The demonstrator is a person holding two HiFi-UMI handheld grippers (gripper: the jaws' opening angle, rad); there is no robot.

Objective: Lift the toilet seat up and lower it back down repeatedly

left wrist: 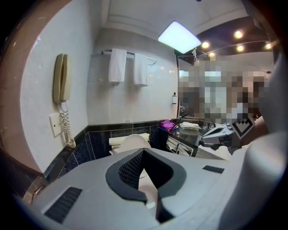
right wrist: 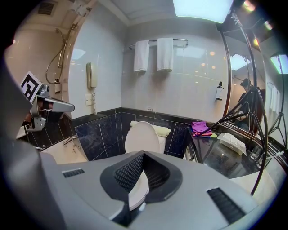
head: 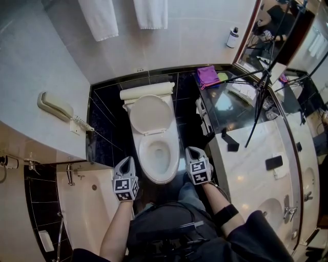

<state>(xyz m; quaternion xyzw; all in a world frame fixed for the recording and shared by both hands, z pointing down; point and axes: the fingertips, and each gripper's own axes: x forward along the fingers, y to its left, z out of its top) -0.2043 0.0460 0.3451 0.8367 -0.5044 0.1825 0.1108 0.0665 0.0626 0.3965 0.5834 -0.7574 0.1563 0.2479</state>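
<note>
1. Looking down on the toilet seat (head: 142, 153), seemingly lying flat on the bowl, with the lid (head: 150, 113) tipped up against the tank (head: 147, 91)
2. Holding the left gripper (head: 128, 161) just off the seat's front left, near the bathtub (head: 87, 204), jaws pressed together on nothing
3. Holding the right gripper (head: 192, 151) just off the seat's right side, jaws likewise together and empty, apart from the seat
4. To the left, a wall phone (head: 55, 106); to the right, a dark counter (head: 225, 115) with a purple cloth (head: 207, 75)
5. High on the back wall, two white towels (head: 151, 13)
</note>
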